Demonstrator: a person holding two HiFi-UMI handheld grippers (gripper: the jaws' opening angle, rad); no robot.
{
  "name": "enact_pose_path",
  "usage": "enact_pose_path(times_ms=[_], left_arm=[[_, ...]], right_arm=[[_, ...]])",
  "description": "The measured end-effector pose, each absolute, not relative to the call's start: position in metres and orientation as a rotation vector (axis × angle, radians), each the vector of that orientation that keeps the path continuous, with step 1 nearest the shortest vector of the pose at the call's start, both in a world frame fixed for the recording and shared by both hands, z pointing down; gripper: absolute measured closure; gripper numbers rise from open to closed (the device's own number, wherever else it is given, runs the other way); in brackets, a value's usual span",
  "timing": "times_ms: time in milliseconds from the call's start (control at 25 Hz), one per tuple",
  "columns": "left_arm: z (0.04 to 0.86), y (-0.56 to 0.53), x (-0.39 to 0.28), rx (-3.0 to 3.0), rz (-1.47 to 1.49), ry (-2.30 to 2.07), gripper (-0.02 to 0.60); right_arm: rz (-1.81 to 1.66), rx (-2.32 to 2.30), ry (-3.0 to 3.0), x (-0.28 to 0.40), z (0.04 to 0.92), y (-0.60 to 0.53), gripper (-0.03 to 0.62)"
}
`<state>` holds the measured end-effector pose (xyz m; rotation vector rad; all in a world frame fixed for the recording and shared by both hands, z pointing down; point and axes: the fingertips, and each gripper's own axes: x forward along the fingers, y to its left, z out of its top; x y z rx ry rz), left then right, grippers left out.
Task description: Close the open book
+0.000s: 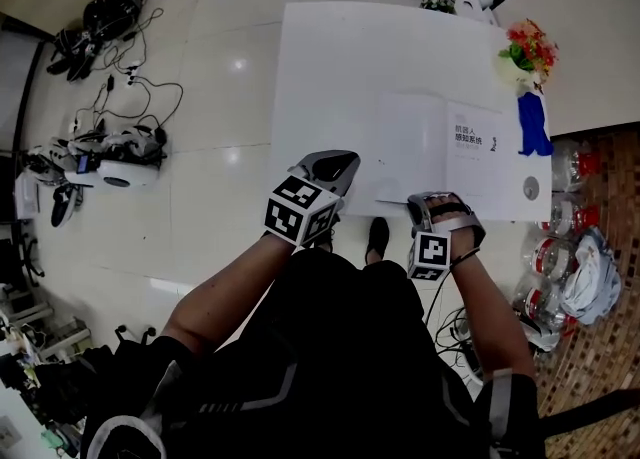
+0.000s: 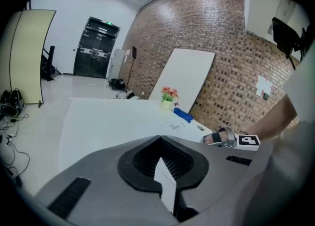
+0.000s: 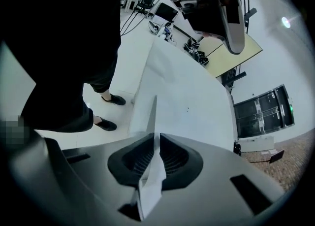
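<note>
the open book (image 1: 440, 142) lies flat on the white table (image 1: 330, 67), toward its near right part. the printed page faces up on the right.

right gripper (image 3: 155, 144): jaws are drawn narrow and clamped on a thin white page (image 3: 154, 116), which stands edge-on out of the seam. the head view places this gripper at the book's near edge, close to the spine. you cannot tell from these views which half the page belongs to, or whether more than one leaf is caught.

left gripper (image 2: 160, 151): jaws are together, with a narrow white sliver of unknown origin in the seam. it hangs at the table's near edge, left of the book and clear of it.

hazards from this state:

- tearing or creasing. the hold is on a thin edge near the spine. a pull away from the spine, rather than a sweep around it, would likely load the paper.
- incomplete closing. if only one leaf is held, turning it leaves the book open.
- book sliding. nothing pins the book, so drag through the page could shift it on the smooth table, toward the near edge or into the blue object (image 1: 533, 127) just beside its right side.
- slip. a fast swing may pull the page out of the jaws.
</note>
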<state>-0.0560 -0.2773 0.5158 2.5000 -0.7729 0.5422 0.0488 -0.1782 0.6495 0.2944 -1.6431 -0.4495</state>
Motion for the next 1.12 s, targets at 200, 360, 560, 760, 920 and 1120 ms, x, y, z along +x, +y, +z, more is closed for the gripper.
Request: enact_pose_path(times_ms=[200, 360, 560, 760, 920, 1120], left_arm=[[0.512, -0.275, -0.051, 2.519, 0.549, -0.745, 0.583], [0.51, -0.272, -0.044, 2.536, 0.56, -0.705, 0.583], [0.507, -0.27, -0.024, 2.556, 0.573, -0.633, 0.583], [0.503, -0.265, 0.007, 2.593, 0.589, -0.541, 0.582], [0.501, -0.268, 0.02, 2.592, 0.585, -0.527, 0.583], [0.498, -0.273, 0.027, 2.598, 0.592, -0.522, 0.583]], right_arm=[[-0.366, 0.544, -1.762, 0.049, 0.62, -0.188, 0.586], [-0.219, 0.853, -1.905, 0.065, 0.58, -0.195, 0.589], [-0.003, 1.292, -1.981, 0.116, 0.554, -0.185, 0.591], [0.399, 1.72, -1.944, 0.193, 0.569, -0.168, 0.591], [0.837, 1.993, -1.884, 0.235, 0.6, -0.159, 0.591], [1.214, 2.289, -1.762, 0.266, 0.611, -0.153, 0.591]])
